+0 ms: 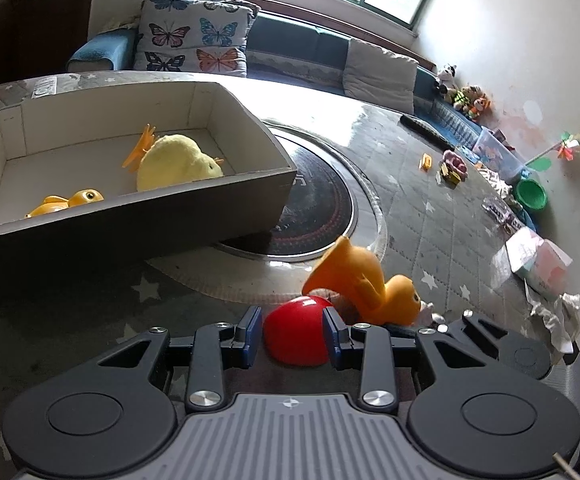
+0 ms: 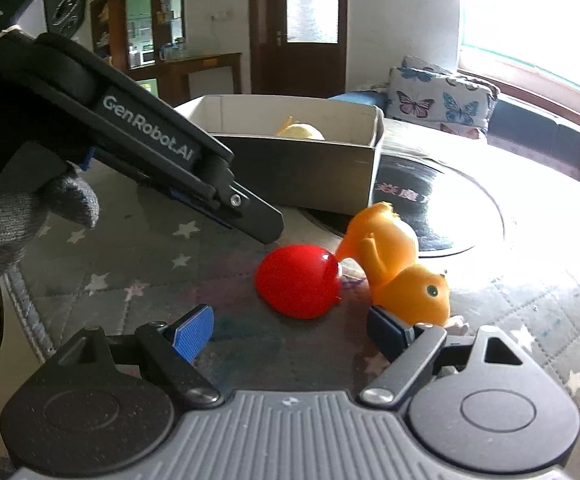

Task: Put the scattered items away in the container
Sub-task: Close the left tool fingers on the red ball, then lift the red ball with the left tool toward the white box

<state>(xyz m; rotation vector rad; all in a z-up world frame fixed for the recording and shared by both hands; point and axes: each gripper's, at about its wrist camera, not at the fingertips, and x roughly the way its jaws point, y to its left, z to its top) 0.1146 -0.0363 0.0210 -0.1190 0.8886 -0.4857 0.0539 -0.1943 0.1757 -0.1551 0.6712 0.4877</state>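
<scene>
The left gripper (image 1: 292,334) has its blue pads on either side of the red ball (image 1: 296,330), jaws spread about the ball's width; whether the pads actually press on it cannot be told. From the right wrist view the left gripper (image 2: 268,232) comes down at a slant with its tip just above the ball (image 2: 296,280), held by a gloved hand (image 2: 18,224). The right gripper (image 2: 290,330) is released, its jaws wide apart, with the ball a little ahead of them and its right finger just beside the head of the orange squirrel (image 2: 398,264). The squirrel (image 1: 364,284) lies on the star-patterned mat (image 1: 418,216), touching the ball. Beyond them stands the box (image 1: 138,208), partly over a round dark disc (image 1: 322,200); inside it lie a yellow plush chick (image 1: 180,162) and a second orange toy (image 1: 70,202). Farther off, small toys (image 1: 452,166) and a green bowl (image 1: 532,194) are scattered near the wall, with butterfly cushions (image 1: 194,40) on the sofa behind.
</scene>
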